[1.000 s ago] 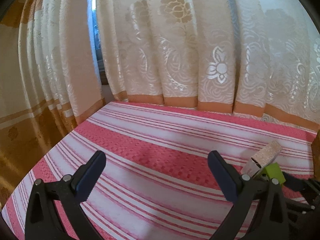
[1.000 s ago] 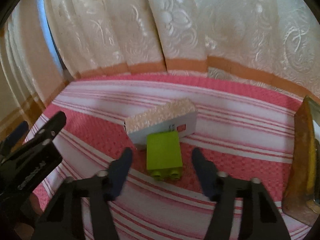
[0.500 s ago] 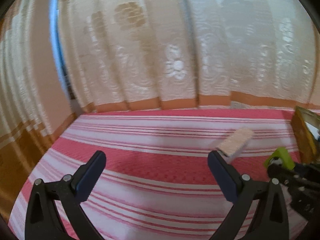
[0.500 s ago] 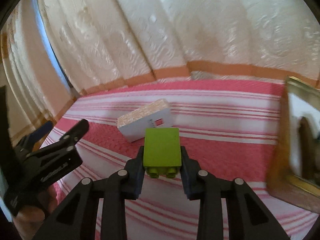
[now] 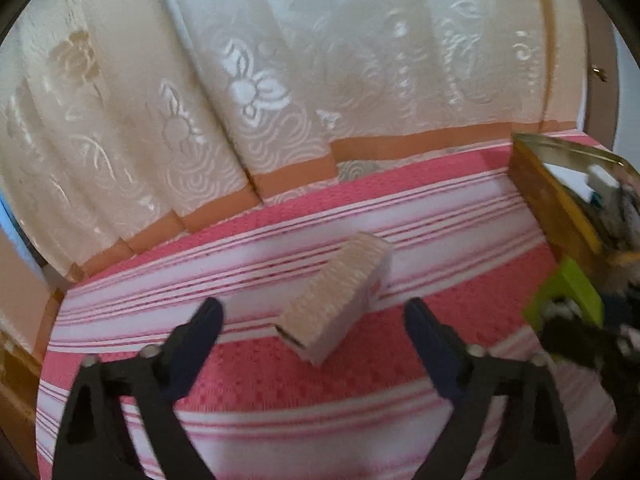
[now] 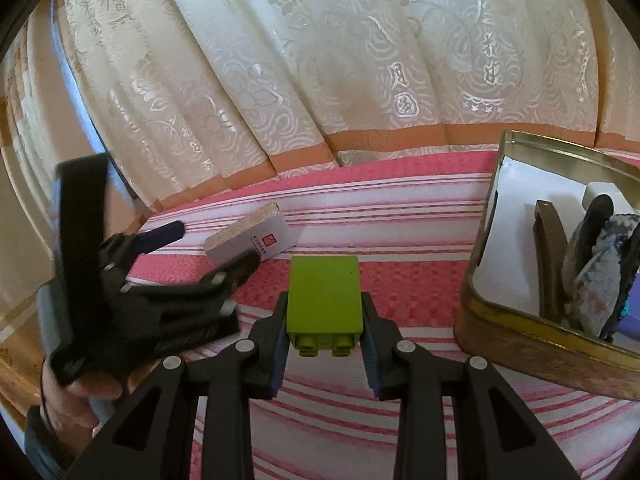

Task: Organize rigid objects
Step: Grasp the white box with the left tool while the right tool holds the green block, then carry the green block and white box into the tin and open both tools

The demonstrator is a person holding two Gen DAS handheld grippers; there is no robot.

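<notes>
- While your right gripper (image 6: 325, 334) clenches the green block (image 6: 325, 300) between its pads, the block hangs above the pink striped cloth (image 6: 360, 220), just left of the gold tin (image 6: 520, 336)
- Your left gripper (image 5: 312, 320) stands released, its jaws having just been narrowing, with the small box (image 5: 340, 300) lying between and slightly beyond the fingertips; the pads do not press on it
- That box, pale with a speckled top, rests on the cloth near the curtain (image 5: 280, 80)
- Inside the tin you see a brown curved piece (image 6: 550, 256) and a mottled lump (image 6: 600, 272) against a white lining
- Your hand (image 6: 76, 396) shows under the left gripper in the right view
</notes>
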